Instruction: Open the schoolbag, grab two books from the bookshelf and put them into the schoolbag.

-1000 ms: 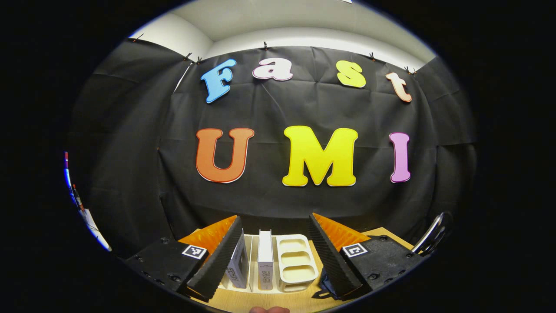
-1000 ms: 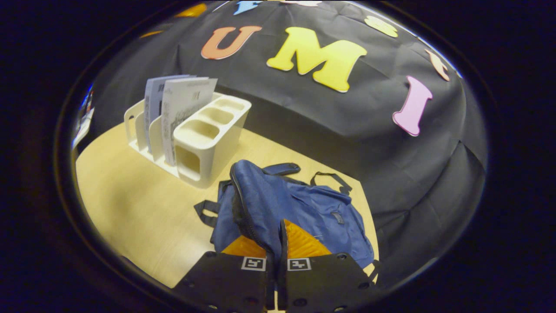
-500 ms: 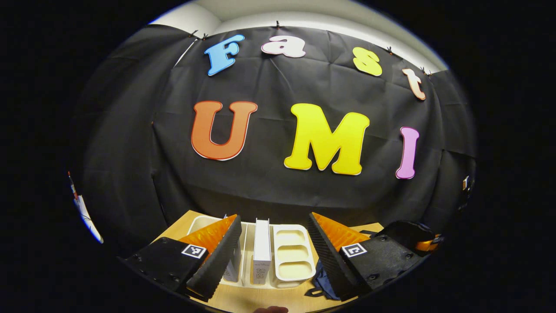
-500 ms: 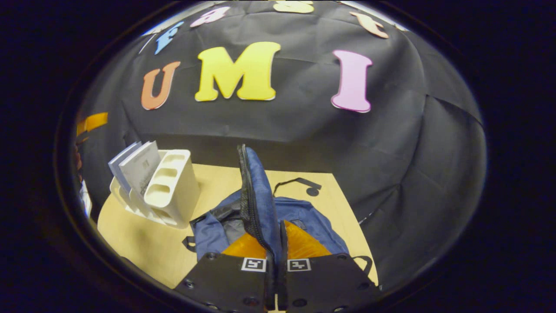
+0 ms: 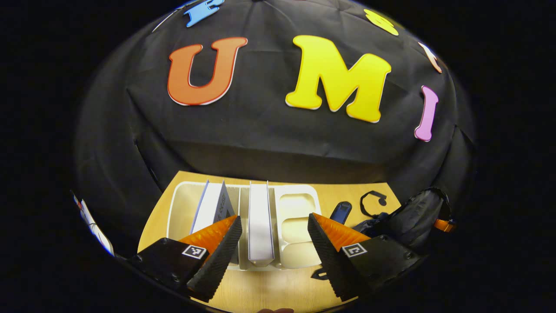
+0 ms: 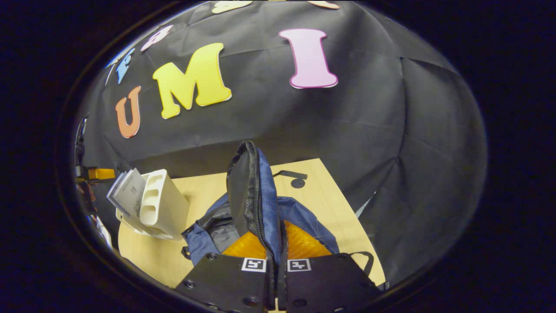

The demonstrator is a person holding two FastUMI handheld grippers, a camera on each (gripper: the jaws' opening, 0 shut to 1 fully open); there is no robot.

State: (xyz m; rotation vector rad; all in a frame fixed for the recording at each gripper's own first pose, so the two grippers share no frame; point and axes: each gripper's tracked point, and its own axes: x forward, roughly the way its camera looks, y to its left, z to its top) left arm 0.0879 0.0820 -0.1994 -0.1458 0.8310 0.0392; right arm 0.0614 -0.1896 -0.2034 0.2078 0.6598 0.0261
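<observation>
The right tool (image 6: 274, 243) pinched the schoolbag (image 6: 260, 208) flap upright at centre; the left tool (image 5: 274, 243) hung spread over the books (image 5: 259, 221) in the bookshelf (image 5: 299, 208).

- One schoolbag (image 6: 265, 204), blue, its flap raised.
- One bookshelf (image 5: 295, 208), a cream rack with several slots.
- Two books in the rack: one leaning book (image 5: 213, 208) and one upright book (image 5: 259, 226).
- One wooden table (image 6: 321, 195).
- Two grippers: the left gripper (image 5: 274, 237) and the right gripper (image 6: 276, 248).
</observation>
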